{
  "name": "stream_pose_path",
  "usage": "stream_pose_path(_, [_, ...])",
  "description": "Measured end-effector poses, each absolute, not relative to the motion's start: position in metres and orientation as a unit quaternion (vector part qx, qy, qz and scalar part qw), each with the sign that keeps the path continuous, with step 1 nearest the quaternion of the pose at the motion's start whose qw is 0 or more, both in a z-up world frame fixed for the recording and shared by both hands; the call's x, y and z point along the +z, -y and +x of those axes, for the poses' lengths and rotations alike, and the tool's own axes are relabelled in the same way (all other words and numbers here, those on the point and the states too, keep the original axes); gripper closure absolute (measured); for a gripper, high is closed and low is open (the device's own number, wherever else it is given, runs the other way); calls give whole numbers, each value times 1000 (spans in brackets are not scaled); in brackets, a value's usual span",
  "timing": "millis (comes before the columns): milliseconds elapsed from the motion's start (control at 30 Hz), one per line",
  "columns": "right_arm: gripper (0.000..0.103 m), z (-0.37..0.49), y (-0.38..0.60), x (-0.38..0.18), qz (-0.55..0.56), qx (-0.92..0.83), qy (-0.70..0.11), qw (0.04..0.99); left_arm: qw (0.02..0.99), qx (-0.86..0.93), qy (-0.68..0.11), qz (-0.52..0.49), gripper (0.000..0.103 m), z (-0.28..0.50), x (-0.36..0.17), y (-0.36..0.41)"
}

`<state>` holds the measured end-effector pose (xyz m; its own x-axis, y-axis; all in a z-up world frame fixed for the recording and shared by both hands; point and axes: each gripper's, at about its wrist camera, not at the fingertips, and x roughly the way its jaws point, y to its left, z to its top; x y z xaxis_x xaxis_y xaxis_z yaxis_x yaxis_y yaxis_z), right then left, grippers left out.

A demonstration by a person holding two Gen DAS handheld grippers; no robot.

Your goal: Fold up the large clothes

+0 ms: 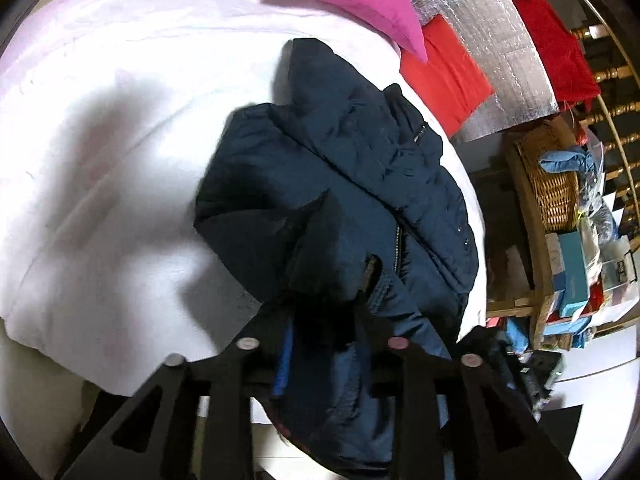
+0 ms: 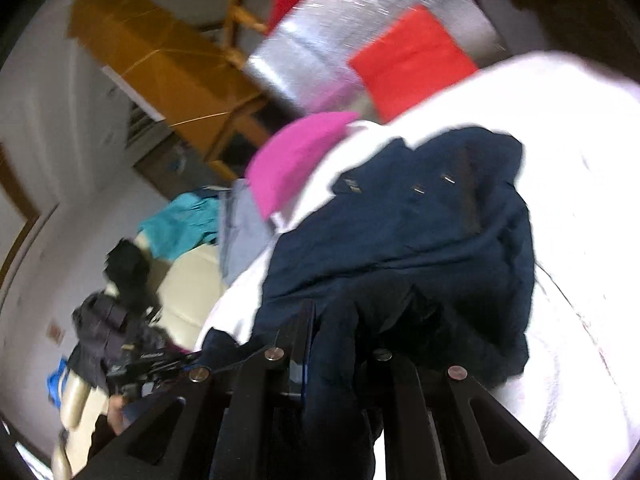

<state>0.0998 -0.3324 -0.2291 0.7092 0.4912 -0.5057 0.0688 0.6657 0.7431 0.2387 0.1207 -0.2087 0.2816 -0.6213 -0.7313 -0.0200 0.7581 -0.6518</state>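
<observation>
- Because the left wrist view looks down your left gripper at a white bed, you see one navy jacket lying bunched near the bed's right edge, zip and collar uppermost.
- Here the claw is pressed onto a thick bundle of the jacket's near hem, fabric filling the gap between its two black fingers.
- To fold well, you should probably carry this hem level with the other hand's, away toward the collar, so the padded cloth lays flat rather than rolling.
- Counted in this view: one jacket, one pink pillow, one red pillow, one wicker basket.
- In the right wrist view, blurred, your right gripper likewise pinches dark jacket fabric between its fingers, at the near edge.
- The jacket lies on the same white bed, just below the pillows.
- Counted here: one jacket, one pink pillow, one red pillow, one cardboard box.
</observation>
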Motion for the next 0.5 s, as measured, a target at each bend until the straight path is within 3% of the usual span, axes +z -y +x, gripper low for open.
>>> stream_pose_path(33, [90,101,334,-235,393,121,-365,835,746,-199,-567,-287,51,236,-211,-127])
stream_pose_path(67, [90,102,336,-241,400,118,-369,831,745,-191,-568,-292,34,234,-213,-132])
stream_pose_path(100, [90,103,339,-247,408,117,-370,827,745,-189,-565,-301,28,230,-213,-140])
stream_pose_path(267, [90,115,340,-259,396,106,-388,825,745,-171,-543,-348,23,212,-227,-172])
stream_pose_path(500, [91,146,325,-279,377,88,-427,817,723,-167,-574,-348,23,188,-247,-162])
